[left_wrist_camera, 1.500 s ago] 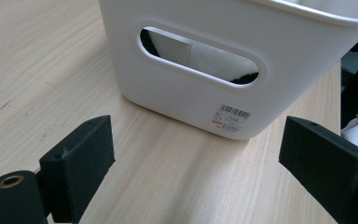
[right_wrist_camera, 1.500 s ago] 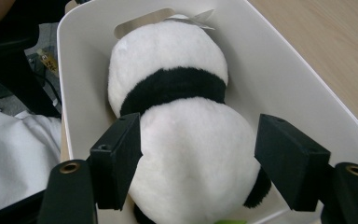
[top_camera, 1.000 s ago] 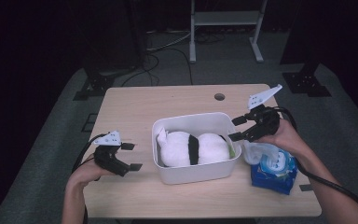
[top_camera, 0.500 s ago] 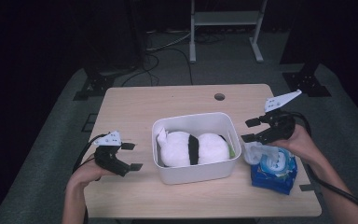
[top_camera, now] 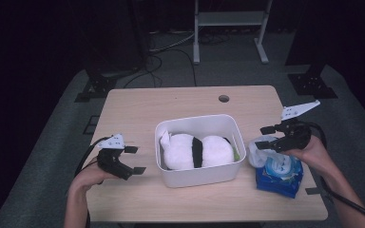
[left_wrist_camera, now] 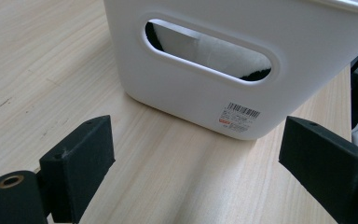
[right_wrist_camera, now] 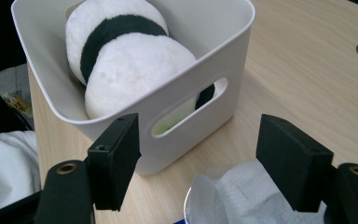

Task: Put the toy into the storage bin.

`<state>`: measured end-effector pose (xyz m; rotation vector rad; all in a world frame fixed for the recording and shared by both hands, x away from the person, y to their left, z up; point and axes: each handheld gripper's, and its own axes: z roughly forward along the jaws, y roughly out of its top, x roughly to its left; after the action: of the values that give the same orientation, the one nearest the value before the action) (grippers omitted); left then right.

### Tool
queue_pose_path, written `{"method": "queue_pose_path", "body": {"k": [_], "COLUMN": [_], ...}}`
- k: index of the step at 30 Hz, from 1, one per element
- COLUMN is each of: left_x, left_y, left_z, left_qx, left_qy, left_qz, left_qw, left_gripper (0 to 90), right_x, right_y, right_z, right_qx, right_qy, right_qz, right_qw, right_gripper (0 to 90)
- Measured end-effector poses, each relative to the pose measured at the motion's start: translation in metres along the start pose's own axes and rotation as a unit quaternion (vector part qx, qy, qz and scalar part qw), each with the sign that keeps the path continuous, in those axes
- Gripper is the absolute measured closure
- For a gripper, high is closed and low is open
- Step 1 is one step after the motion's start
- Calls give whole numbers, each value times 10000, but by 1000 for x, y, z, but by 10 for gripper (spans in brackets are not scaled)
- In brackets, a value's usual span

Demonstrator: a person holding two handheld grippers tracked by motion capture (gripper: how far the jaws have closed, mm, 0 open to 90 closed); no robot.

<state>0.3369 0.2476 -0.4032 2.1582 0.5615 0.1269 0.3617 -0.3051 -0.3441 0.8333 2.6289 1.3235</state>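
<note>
Looks like the reach-in stage of drawing a wipe from the blue wipes pack (top_camera: 279, 179), lying on the tabletop (top_camera: 147, 107) just right of the white bin (top_camera: 197, 118). Right gripper (top_camera: 264, 137) low over the pack's near end, jaws spread wide and pinching nothing, with the white wipe tuft (right_wrist_camera: 242, 189) standing up between and just below them. Hard to tell from the high view whether a pad already brushes the tuft; probably not. Next move calls for a short drop onto the tuft, a firm close on the loose sheet alone, then a steady pull upward, perhaps with the pack held down. Left gripper (top_camera: 136, 159) parked on the tabletop left of the bin, jaws likewise spread and empty, pointing at the bin's handle slot. Inside the bin, 1 white plush (top_camera: 190, 152) with a black band. Pale wood-grain surface, 1 round cable hole (top_camera: 224, 98) near the far edge. Beyond, grey carpet, trailing cables (top_camera: 171, 45), black stand feet and a white rack (top_camera: 228, 19) in a dim room.
</note>
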Motion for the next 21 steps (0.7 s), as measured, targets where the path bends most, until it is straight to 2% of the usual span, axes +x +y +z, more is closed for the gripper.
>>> {"method": "queue_pose_path", "body": {"k": [21], "left_x": [0], "left_y": [-1], "left_z": [1], "left_qx": [10], "left_qy": [4], "left_qz": [-18], "left_qw": [10000], "left_gripper": [89], "right_x": [-4], "right_y": [-55], "right_z": [-3], "right_qx": [-307], "right_qy": [-129], "right_qz": [550], "right_qw": [9979], "right_gripper": [282]}}
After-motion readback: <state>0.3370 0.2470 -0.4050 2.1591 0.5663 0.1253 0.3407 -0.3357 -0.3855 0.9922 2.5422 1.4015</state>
